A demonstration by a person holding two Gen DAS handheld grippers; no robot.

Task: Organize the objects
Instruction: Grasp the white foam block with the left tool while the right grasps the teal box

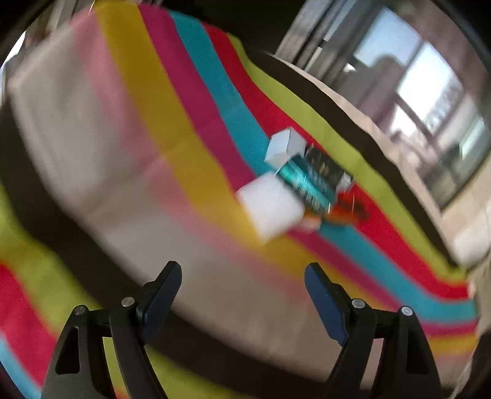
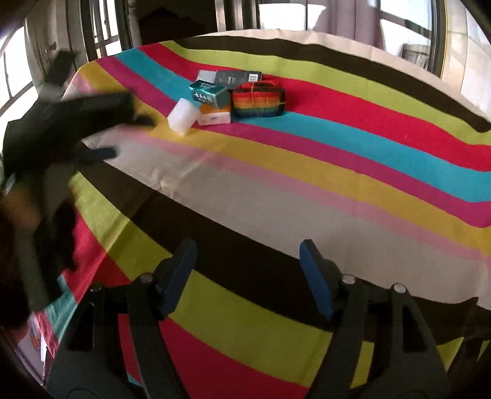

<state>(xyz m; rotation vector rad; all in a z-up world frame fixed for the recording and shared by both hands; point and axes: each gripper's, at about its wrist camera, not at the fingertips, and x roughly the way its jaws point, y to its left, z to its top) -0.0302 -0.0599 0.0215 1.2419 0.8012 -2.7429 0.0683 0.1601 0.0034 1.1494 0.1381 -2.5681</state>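
Note:
A cluster of small objects sits on the striped tablecloth (image 2: pixel 307 184): a white block (image 2: pixel 181 119), a teal tissue pack (image 2: pixel 208 94) on top of an orange-and-white pack (image 2: pixel 214 117), a dark box (image 2: pixel 237 78), a small white box (image 2: pixel 205 75) and a rainbow-striped bundle (image 2: pixel 257 99). In the blurred left wrist view the white block (image 1: pixel 270 208), teal pack (image 1: pixel 307 181) and small white box (image 1: pixel 284 147) lie ahead. My left gripper (image 1: pixel 242 276) is open and empty, short of the white block; it also shows in the right wrist view (image 2: pixel 129 135). My right gripper (image 2: pixel 248 248) is open and empty over the near table edge.
The cloth hangs over the table's near edge (image 2: pixel 214 307). Windows (image 2: pixel 399 27) line the far wall behind the table. The person's arm (image 2: pixel 24 214) shows at the left of the right wrist view.

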